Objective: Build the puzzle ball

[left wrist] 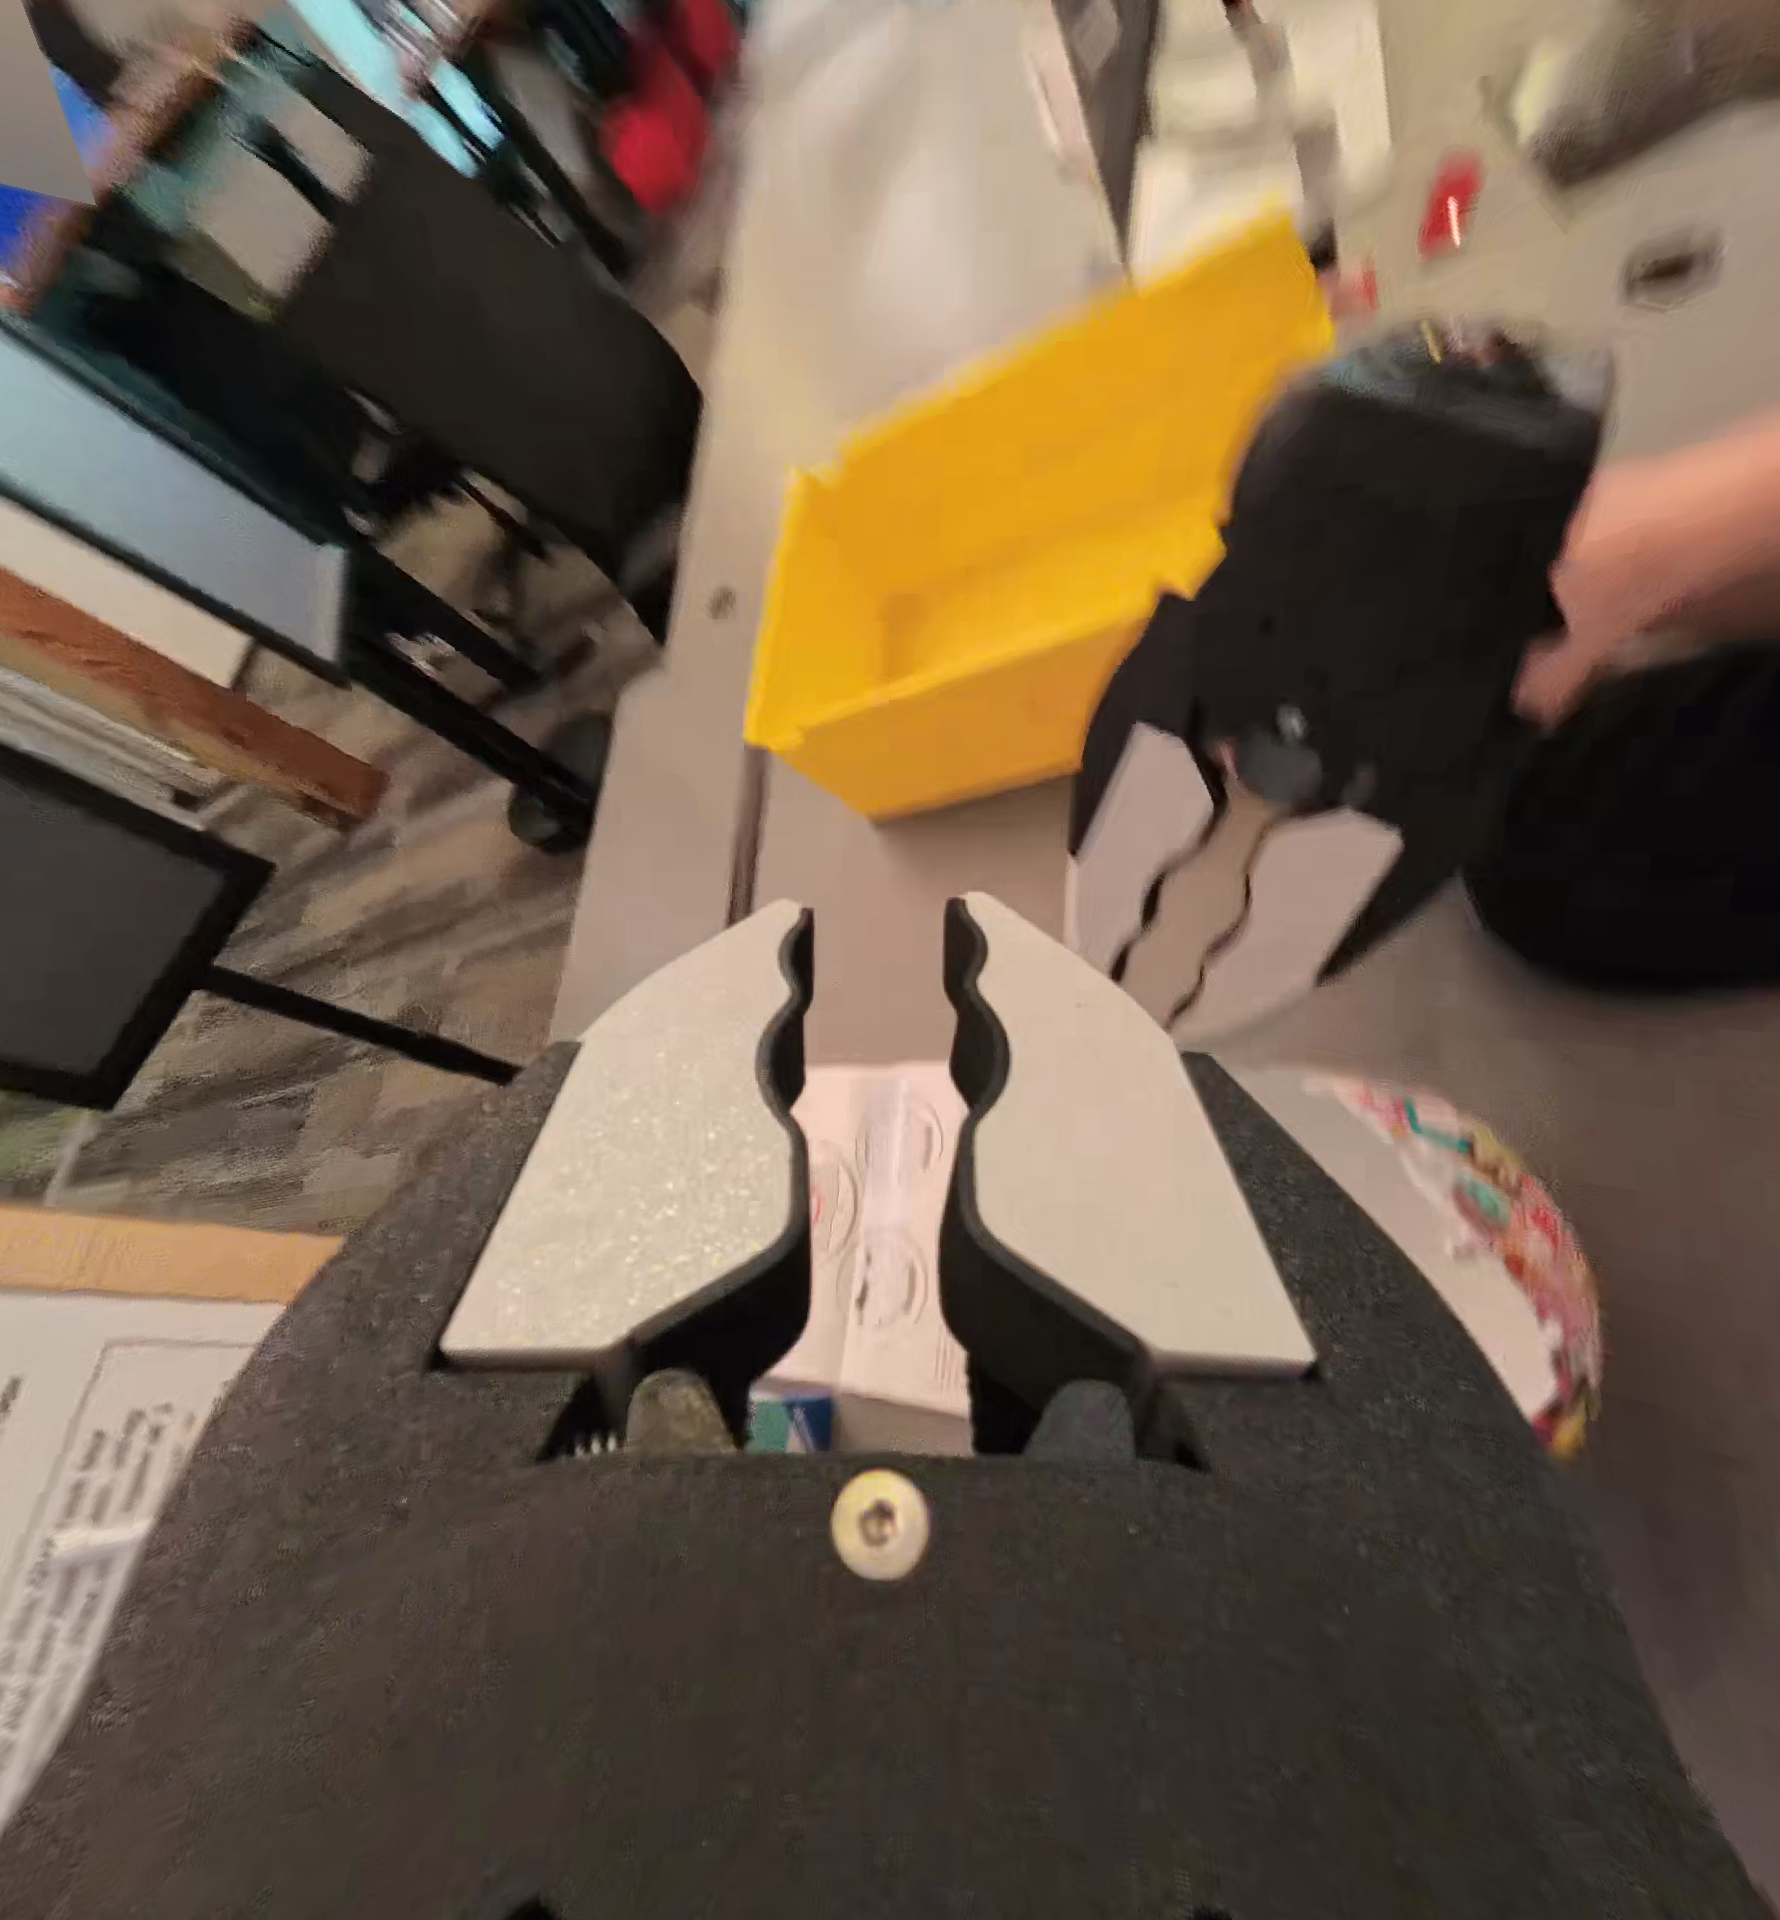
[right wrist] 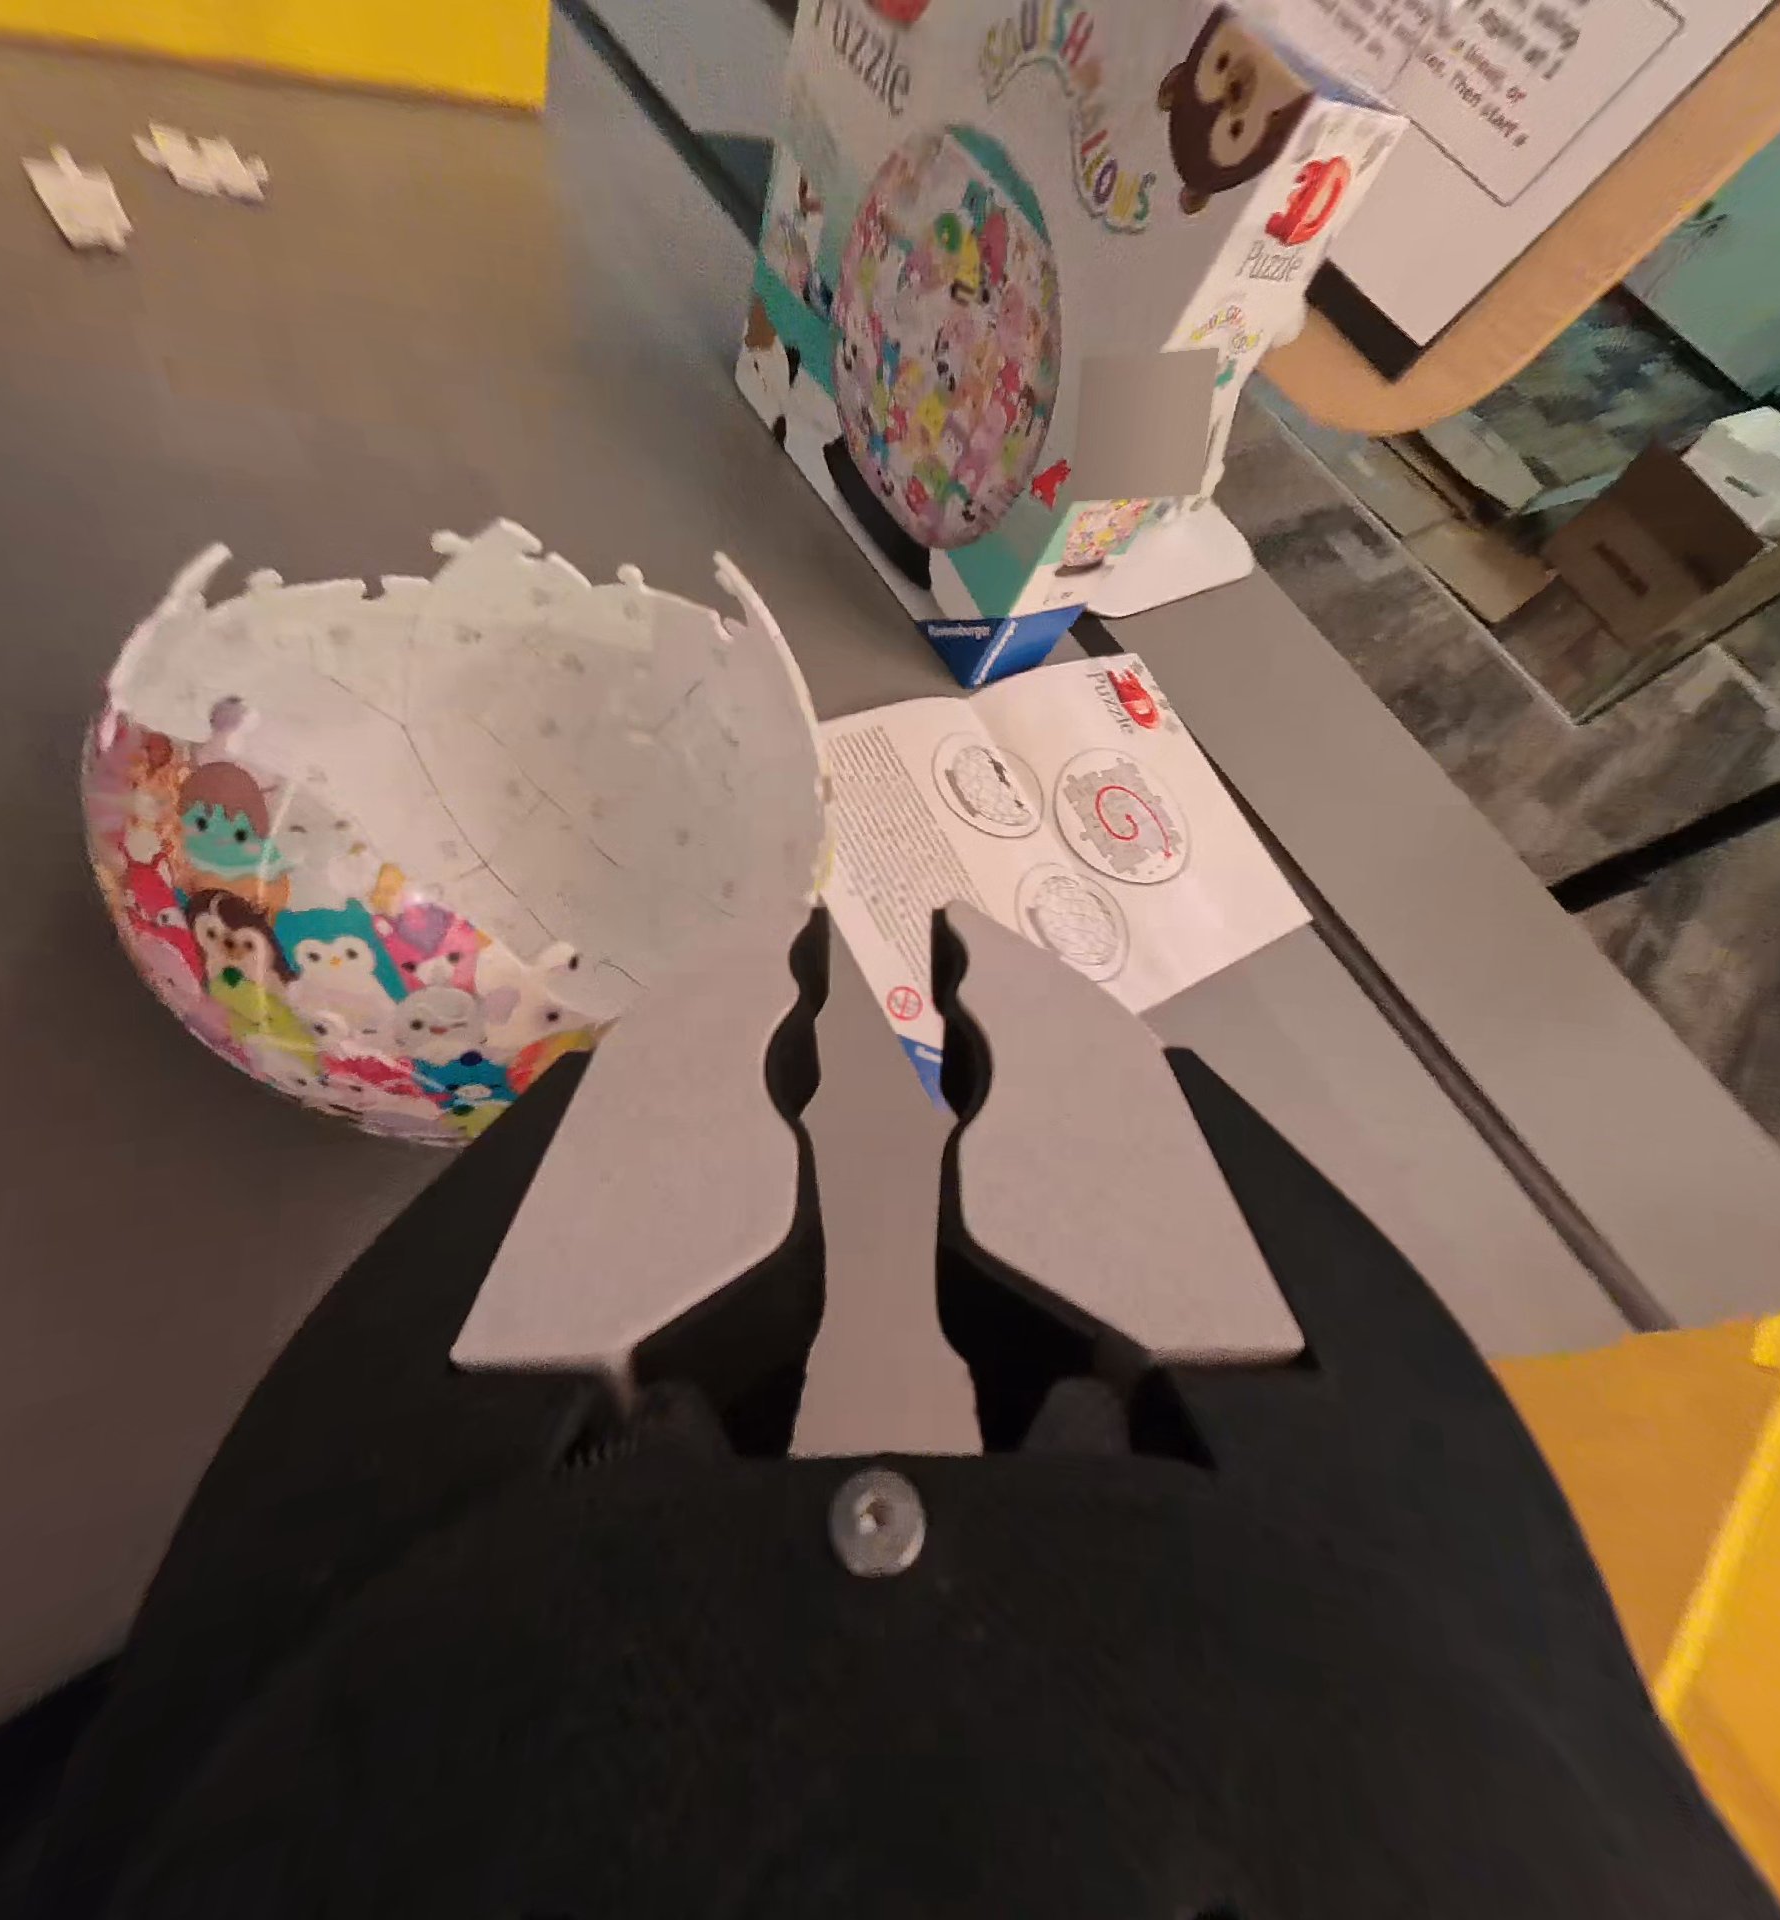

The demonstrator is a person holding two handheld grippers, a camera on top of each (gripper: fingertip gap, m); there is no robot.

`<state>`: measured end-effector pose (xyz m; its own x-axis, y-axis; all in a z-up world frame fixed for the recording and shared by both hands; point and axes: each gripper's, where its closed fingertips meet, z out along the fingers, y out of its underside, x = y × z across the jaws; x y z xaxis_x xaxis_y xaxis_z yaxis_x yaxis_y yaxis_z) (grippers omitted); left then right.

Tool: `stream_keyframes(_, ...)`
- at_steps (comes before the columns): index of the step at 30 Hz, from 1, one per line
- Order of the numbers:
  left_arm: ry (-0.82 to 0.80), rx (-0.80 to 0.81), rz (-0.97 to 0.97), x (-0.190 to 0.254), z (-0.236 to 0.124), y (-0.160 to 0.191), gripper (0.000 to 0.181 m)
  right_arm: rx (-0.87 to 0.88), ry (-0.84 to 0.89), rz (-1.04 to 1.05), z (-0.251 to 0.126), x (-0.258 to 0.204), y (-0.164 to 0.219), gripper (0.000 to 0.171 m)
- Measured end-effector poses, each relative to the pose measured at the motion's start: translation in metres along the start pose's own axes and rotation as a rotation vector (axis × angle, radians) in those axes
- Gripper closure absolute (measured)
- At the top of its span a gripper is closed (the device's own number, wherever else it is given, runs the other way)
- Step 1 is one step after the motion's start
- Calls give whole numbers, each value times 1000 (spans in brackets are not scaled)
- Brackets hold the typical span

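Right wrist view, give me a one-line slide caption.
Open, empty right gripper hovers beside the half-built puzzle ball, with instruction sheet and puzzle box beyond.

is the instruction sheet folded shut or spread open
Spread open: the instruction sheet lies flat on the grey table, its centre crease and round diagrams showing, beside the half-built puzzle ball.

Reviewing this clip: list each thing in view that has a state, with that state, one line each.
left gripper: open, holding nothing.
right gripper: open, holding nothing.
puzzle ball: partly built, an open shell with a jagged rim, resting on the table.
loose puzzle pieces: unattached, lying apart from the ball.
instruction sheet: unfolded, flat on the table.
puzzle box: standing upright.
yellow bin: open-topped, looks empty.
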<state>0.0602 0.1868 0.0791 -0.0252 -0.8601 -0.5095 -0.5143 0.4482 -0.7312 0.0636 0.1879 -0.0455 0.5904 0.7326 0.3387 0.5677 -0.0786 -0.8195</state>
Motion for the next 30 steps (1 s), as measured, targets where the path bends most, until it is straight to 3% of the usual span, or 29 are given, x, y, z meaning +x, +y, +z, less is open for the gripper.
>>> stream_keyframes(2,-97,103,-114,-20,-14,-5,159,-24,28,-48,0,-1,-7,152)
stream_keyframes(6,-142,253,-271,-45,-36,-8,159,-76,73,-108,4,-6,-12,152)
stream_keyframes(11,-56,380,-336,-54,-49,-12,158,-131,44,-22,10,-10,-10,152)
stream_keyframes(21,34,196,-323,-49,-48,33,158,-238,151,-109,17,-8,-15,154)
stream_keyframes(30,180,76,-274,-30,-36,69,158,-317,121,-95,23,-8,-1,162)
